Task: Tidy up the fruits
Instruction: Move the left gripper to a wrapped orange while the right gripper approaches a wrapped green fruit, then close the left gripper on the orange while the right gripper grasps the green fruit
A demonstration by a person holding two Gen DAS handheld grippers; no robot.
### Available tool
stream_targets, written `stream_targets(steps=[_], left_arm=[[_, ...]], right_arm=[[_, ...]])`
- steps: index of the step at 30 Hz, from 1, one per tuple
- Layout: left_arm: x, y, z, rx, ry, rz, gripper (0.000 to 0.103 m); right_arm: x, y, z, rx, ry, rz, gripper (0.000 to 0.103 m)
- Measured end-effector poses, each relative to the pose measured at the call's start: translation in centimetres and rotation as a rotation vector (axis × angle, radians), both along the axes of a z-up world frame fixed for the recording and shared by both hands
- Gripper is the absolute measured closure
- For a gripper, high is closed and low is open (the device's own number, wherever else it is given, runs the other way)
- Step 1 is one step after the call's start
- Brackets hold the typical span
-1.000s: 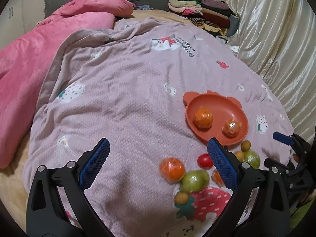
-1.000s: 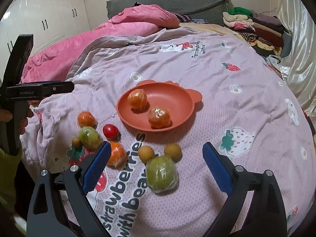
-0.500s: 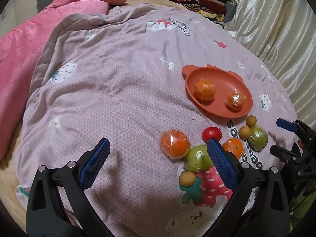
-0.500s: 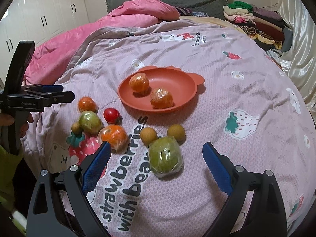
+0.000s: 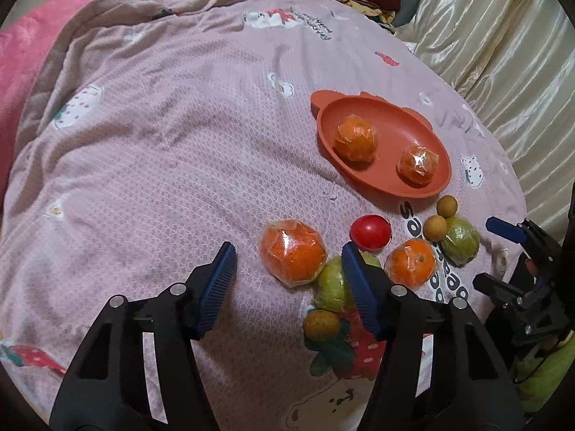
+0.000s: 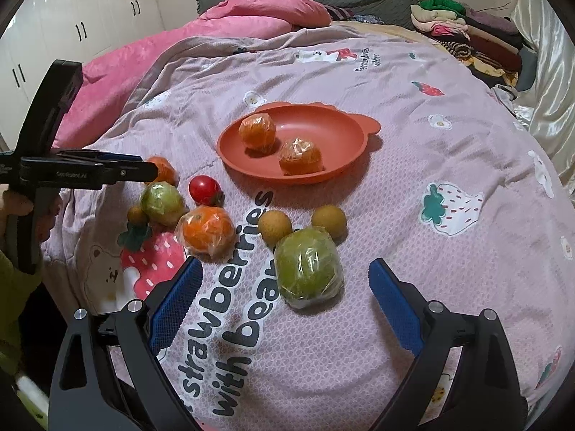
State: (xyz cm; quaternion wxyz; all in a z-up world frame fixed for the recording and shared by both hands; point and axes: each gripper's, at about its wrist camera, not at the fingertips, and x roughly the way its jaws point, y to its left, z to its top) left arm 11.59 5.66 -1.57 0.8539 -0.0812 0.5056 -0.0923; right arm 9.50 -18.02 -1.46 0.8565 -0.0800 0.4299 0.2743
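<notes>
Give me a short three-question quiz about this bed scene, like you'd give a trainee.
1. How many plastic-wrapped oranges lie in the terracotta bear-eared plate?
2. True or false: the small red tomato lies on the plate.
3. Which fruit sits ahead between the right gripper fingers: A) wrapped green fruit, B) tomato, C) small brown round fruit?

Key: 1. Two. 2. False; it lies on the lilac quilt. 3. A.

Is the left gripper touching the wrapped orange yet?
Apart. The left wrist view shows bedspread between each pad of the left gripper and the wrapped orange; its jaws have just been closing.
</notes>
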Motion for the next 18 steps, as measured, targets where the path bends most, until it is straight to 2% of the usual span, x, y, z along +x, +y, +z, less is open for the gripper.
stream_targets(steps=[6, 11, 13, 18], left_arm=[[0.6, 0.2, -0.6, -0.025, 0.019, 0.005, 0.055], [1.2, 0.7, -1.4, -0.053, 0.046, 0.017, 0.060], [1.3, 0.8, -1.5, -0.065, 0.051, 0.017, 0.060], [1.5, 0.7, -1.8, -0.067, 0.062, 0.017, 0.060]], right_arm=[[0.4, 0.1, -0.5, -0.002, -0.003, -0.006, 0.012], [0.8, -0.2, -1.4, -0.017, 0.009, -0.009, 0.034], [1.0, -0.2, -1.7, -0.023, 0.013, -0.005, 0.047], [1.6, 0.0, -2.5, -0.038, 0.008, 0.006, 0.055]])
